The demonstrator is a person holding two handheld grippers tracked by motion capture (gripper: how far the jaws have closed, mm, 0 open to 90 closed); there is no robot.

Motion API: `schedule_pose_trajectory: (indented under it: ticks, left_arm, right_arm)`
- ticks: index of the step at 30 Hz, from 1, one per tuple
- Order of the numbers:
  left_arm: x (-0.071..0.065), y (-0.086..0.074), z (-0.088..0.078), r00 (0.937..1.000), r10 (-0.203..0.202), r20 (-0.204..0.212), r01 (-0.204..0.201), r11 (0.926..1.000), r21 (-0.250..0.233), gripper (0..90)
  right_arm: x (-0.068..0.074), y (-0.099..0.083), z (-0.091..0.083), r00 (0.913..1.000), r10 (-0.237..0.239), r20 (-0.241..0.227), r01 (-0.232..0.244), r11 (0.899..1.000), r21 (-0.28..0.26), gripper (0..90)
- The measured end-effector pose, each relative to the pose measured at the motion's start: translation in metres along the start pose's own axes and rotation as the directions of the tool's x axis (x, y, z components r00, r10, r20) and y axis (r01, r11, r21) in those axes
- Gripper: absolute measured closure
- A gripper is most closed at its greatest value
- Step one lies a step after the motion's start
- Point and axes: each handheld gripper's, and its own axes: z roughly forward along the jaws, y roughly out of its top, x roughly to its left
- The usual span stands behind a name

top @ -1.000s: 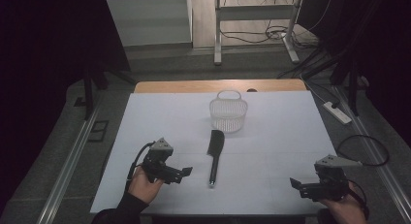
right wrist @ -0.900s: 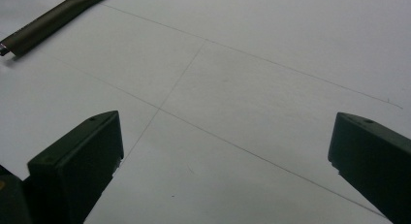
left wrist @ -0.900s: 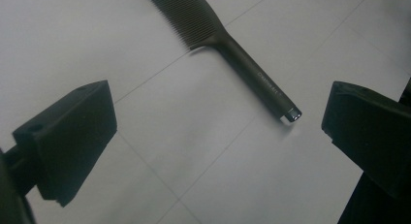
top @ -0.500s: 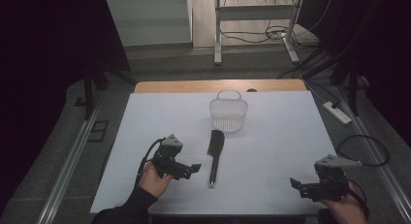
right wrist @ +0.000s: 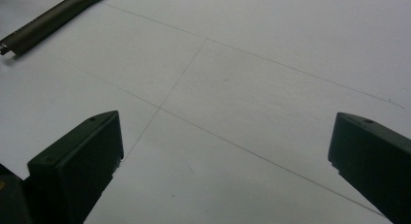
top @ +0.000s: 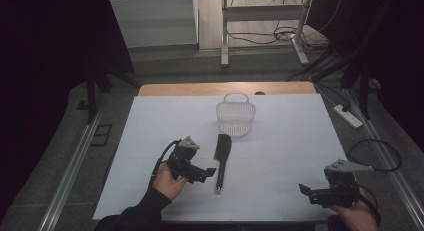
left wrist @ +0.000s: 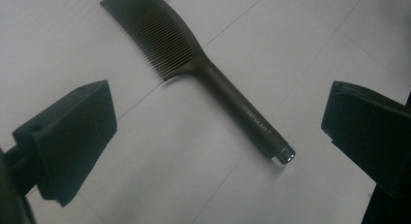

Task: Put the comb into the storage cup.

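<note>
Black jaws of the left gripper (top: 210,171) stand wide apart, and in the left gripper view the handle of the dark comb (left wrist: 208,73) lies between them, its metal-capped end just short of the right-hand jaw; nothing is pinched. Over the last second this gripper has slid rightward across the white worktop (top: 280,156), from well apart from the comb to just beside its handle end, so I judge the reach is nearly done and the next step is to lower, straddle the handle and close. The comb (top: 222,154) has not moved: it lies flat near the middle of the worktop, toothed head toward the far edge, handle toward the near edge, with the clear mesh basket (top: 235,117) just beyond its head. Behind the jaws, the left hand (top: 166,180) wraps the gripper body from below, and the dark-sleeved forearm comes up from the near edge, angled right.

The right gripper (top: 304,189) has stayed at the near right corner, jaws open over bare worktop (right wrist: 271,78), held low in the right hand (top: 356,217).
</note>
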Motion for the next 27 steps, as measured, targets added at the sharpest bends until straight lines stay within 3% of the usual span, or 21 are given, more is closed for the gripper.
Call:
schedule_pose_trajectory:
  ticks: [27]
  left_arm:
    - [-0.012, 0.025, 0.03, 0.9981, 0.048, 0.038, -0.049, 0.998, 0.04, 0.0]
  right_arm:
    - [0.0, 0.0, 0.001, 1.0, -0.001, 0.001, 0.001, 1.0, 0.005, 0.0]
